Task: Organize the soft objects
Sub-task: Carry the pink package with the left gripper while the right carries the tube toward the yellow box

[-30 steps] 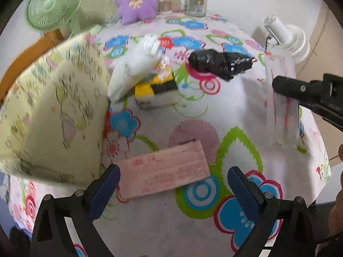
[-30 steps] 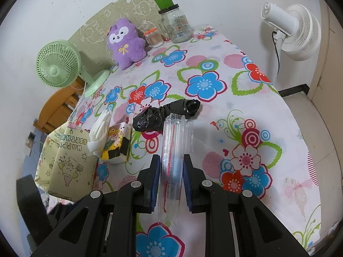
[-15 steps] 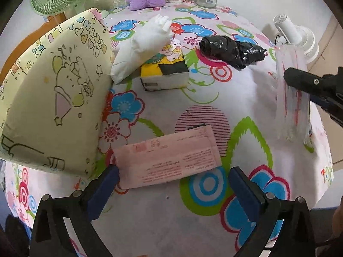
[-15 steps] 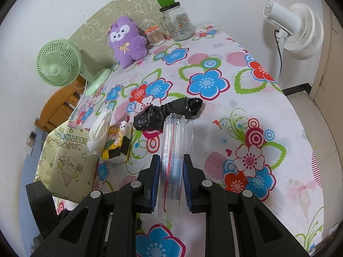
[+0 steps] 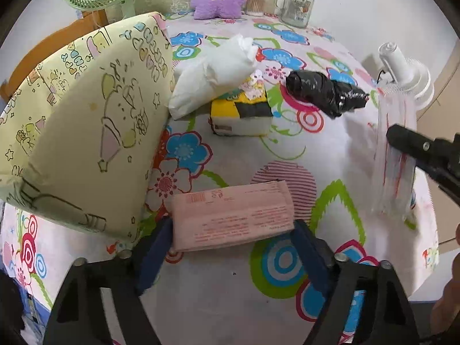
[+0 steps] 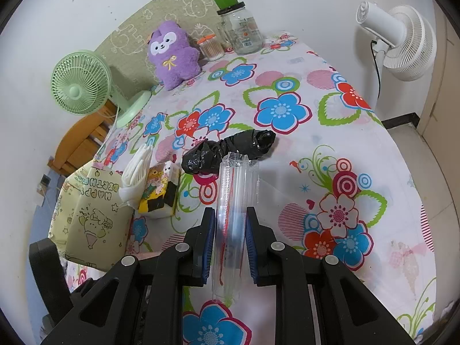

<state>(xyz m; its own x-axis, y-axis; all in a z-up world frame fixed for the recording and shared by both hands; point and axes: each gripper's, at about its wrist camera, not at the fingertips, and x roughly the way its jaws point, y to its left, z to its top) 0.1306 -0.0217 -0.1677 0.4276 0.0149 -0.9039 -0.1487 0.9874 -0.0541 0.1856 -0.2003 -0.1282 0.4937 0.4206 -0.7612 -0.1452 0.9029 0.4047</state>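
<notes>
The left gripper (image 5: pixel 233 244) has its two blue pads against the short ends of a pink packet (image 5: pixel 233 215), which lies flat on the flowered tablecloth (image 5: pixel 287 149) near the front edge of the table; the pads touch it, so it is gripped. Just left of the packet a yellow gift bag (image 5: pixel 86 126) stands upright and crowds that side. To the right there is bare cloth as far as the table's right edge.

The right gripper (image 6: pixel 230 241) is clamped on a clear plastic sleeve (image 6: pixel 234 195) with red print, held upright above the cloth. In the left view the sleeve shows at the right, partly covered by the black finger in front of it.

Farther in, a black plastic bundle (image 6: pixel 230 151) lies near the middle, well apart from both grippers. A white cloth roll (image 5: pixel 212 74) leans on a yellow tissue pack (image 5: pixel 241 112), touching the bag's right side.

At the far edge stand a purple plush toy (image 6: pixel 172 54), a glass jar (image 6: pixel 244 31) and a green fan (image 6: pixel 80 86). Only the right view shows the white fan (image 6: pixel 402 46) whole, beyond the table's right edge; the left view cuts the green fan at the top. What the sleeve contains is hard to make out.
</notes>
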